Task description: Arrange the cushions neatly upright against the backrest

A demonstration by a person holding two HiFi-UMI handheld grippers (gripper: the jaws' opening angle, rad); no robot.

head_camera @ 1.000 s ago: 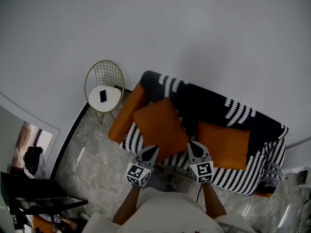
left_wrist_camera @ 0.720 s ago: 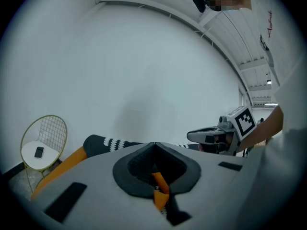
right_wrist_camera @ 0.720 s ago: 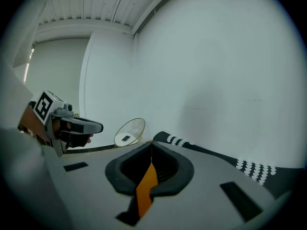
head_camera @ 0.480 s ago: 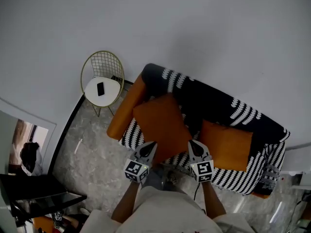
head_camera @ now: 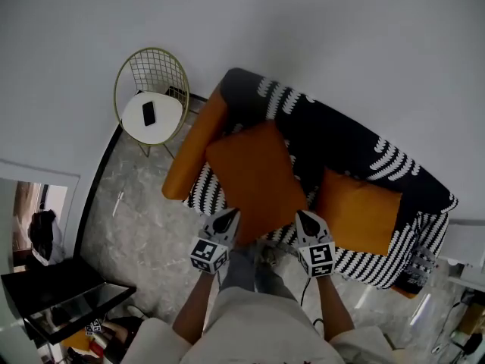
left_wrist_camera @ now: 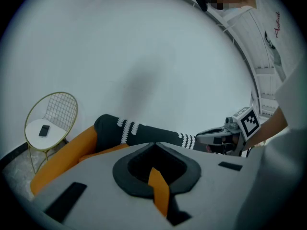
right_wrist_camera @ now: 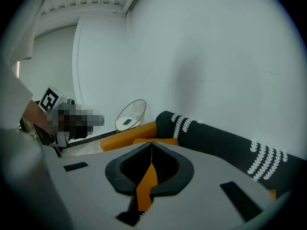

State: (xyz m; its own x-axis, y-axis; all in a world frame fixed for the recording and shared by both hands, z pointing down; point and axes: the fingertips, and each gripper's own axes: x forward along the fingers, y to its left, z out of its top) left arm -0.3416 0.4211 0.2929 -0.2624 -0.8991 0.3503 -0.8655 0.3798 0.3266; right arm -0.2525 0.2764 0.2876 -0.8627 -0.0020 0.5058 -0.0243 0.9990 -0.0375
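A big orange cushion (head_camera: pixel 254 177) lies tilted over the left half of the black-and-white sofa (head_camera: pixel 333 139), and its near edge reaches the seat front. My left gripper (head_camera: pixel 229 218) and right gripper (head_camera: pixel 305 218) are both shut on that near edge, one at each corner. A strip of orange cloth shows pinched between the jaws in the left gripper view (left_wrist_camera: pixel 154 145) and in the right gripper view (right_wrist_camera: pixel 151 143). A second orange cushion (head_camera: pixel 360 212) leans against the backrest on the right half.
The sofa's orange armrest (head_camera: pixel 193 154) is at its left end. Beside it, by the white wall, stands a gold wire chair (head_camera: pixel 148 101) with a phone (head_camera: pixel 148 113) on its white seat. A dark table (head_camera: pixel 61 294) is at the lower left on the marble floor.
Both grippers have sunk with the cushion's near edge still held between them. The cushion looks larger and lies more over the seat's front. The chair has slid up and left in the head view.
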